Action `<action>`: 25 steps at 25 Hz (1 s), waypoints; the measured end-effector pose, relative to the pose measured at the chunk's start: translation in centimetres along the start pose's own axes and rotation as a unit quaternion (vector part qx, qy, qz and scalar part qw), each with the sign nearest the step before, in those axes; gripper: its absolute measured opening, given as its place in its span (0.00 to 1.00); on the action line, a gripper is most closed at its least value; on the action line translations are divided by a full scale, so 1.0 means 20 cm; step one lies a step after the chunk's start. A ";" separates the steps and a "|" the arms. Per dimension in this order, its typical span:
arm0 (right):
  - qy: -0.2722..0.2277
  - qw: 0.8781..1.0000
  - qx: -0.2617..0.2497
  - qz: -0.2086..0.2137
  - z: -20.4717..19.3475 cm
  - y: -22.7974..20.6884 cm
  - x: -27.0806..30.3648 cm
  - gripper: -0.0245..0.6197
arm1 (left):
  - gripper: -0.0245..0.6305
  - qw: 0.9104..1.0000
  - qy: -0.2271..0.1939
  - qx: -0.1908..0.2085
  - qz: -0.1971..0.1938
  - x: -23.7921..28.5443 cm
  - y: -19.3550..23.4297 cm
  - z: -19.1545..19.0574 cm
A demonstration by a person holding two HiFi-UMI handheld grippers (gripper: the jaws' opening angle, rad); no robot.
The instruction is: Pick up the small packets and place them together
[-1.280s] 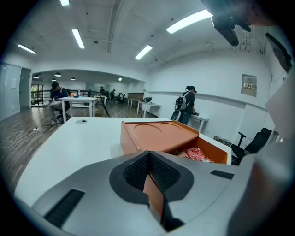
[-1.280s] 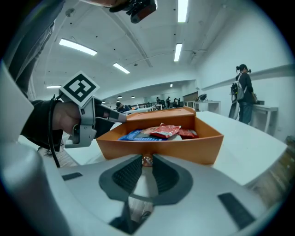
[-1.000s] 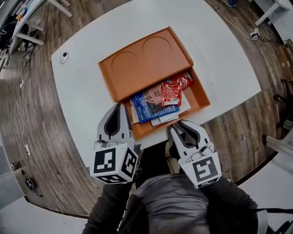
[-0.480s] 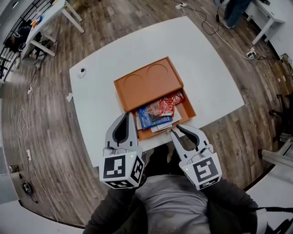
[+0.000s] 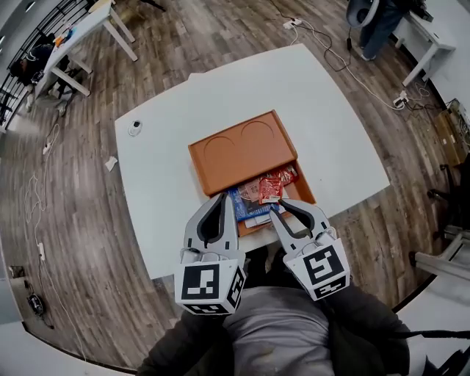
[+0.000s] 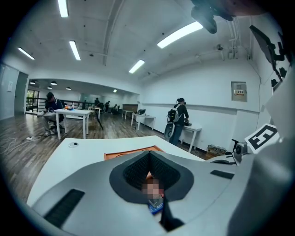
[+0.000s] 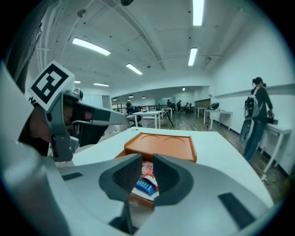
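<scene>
An orange box [image 5: 305, 189] lies on the white table [image 5: 161, 183], its lid [image 5: 242, 150] slid back over the far half. In the uncovered near half lie red packets [image 5: 270, 189] and a blue packet [image 5: 246, 203] on white ones. My left gripper [image 5: 220, 197] hovers at the box's near left corner, shut and holding nothing; in the left gripper view its tips [image 6: 148, 154] meet. My right gripper [image 5: 280, 206] is at the near edge, narrowly open and empty. Through the gap of the right gripper [image 7: 147, 162] I see a red packet [image 7: 147, 170] and the blue packet [image 7: 144, 186].
A small white round device [image 5: 135, 128] sits near the table's far left corner. The table's near edge runs just under my grippers. Cables, a scrap of paper [image 5: 110, 163] and other desks [image 5: 88, 29] are on the wooden floor; a person [image 5: 371, 18] stands at the far right.
The head view has drawn back, so the table looks smaller. Both grippers have come forward to the box's near edge, and the left one has shifted right. The jaws look unchanged.
</scene>
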State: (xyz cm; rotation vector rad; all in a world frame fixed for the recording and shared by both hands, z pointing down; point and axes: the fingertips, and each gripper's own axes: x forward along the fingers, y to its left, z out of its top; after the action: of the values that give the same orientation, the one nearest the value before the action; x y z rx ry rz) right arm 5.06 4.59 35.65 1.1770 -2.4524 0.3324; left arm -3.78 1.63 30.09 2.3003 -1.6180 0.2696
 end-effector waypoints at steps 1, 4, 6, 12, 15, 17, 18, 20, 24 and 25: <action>0.009 1.000 -0.012 0.003 0.00 0.00 0.02 0.15 | 0.04 1.000 0.001 -0.002 -0.001 0.01 0.01 0.00; 0.045 0.998 -0.042 0.020 0.01 -0.02 0.10 0.16 | 0.04 1.000 -0.001 -0.005 -0.003 0.05 0.04 0.03; 0.077 0.995 -0.045 0.038 -0.01 -0.03 0.17 0.21 | 0.04 1.000 -0.001 -0.008 -0.005 0.09 0.08 0.05; 0.179 0.979 -0.039 0.087 -0.14 -0.05 0.31 0.33 | 0.04 0.999 0.002 -0.025 -0.019 0.20 0.12 0.07; 0.235 0.966 -0.038 0.098 -0.24 -0.04 0.36 0.33 | 0.04 0.999 0.003 -0.031 -0.025 0.24 0.14 0.07; 0.268 0.958 -0.043 0.096 -0.31 -0.05 0.37 0.33 | 0.04 0.999 0.003 -0.034 -0.028 0.27 0.15 0.08; 0.279 0.954 -0.046 0.096 -0.34 -0.06 0.38 0.33 | 0.04 0.999 0.004 -0.035 -0.029 0.28 0.16 0.08; 0.287 0.952 -0.049 0.097 -0.36 -0.06 0.39 0.31 | 0.04 0.999 0.007 -0.038 -0.031 0.30 0.18 0.07; 0.281 0.954 -0.058 0.086 -0.36 -0.08 0.42 0.08 | 0.04 0.998 0.015 -0.042 -0.032 0.33 0.21 0.03; 0.279 0.955 -0.058 0.085 -0.35 -0.08 0.43 0.07 | 0.04 0.998 0.016 -0.042 -0.032 0.33 0.21 0.03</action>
State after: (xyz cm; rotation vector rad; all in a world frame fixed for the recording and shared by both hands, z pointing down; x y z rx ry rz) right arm 3.25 0.39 45.87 0.6992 -2.0398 0.4858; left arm -5.43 -5.64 32.35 2.2695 -1.5072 0.2187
